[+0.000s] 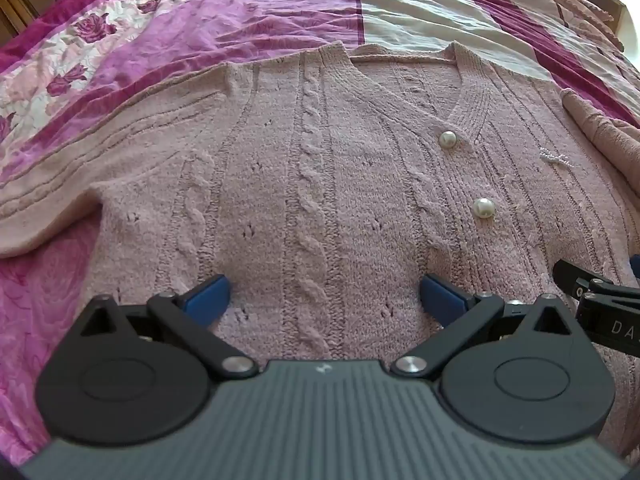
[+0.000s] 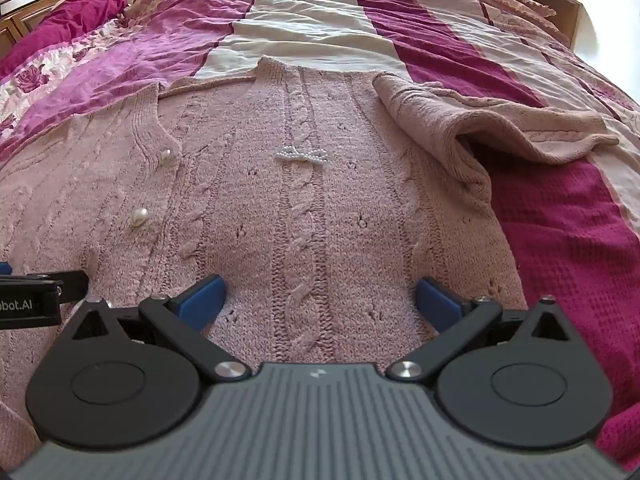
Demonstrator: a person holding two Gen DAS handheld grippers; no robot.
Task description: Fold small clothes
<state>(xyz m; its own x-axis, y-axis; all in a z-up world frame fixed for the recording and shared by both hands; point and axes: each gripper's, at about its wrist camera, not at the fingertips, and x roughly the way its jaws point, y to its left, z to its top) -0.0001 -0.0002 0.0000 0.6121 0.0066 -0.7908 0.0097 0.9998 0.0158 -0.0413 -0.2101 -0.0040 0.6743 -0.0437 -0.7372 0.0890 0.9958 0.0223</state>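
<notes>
I see the pink cardigan (image 1: 320,184) spread flat, front up, on the striped bedspread (image 1: 248,12). My left gripper (image 1: 324,300) hangs spread wide over its lower left panel, nothing between the blue pads (image 1: 206,298). My right gripper (image 2: 320,300) gapes likewise over the right panel, one sleeve (image 2: 480,128) folded beside it.

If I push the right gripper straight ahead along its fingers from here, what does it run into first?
Most likely the pink cardigan itself: the right gripper is open, low over the knit, aimed along the centre cable panel. The small pearl bow lies further on that line. Height above the fabric is unclear, so contact could come sooner.
</notes>
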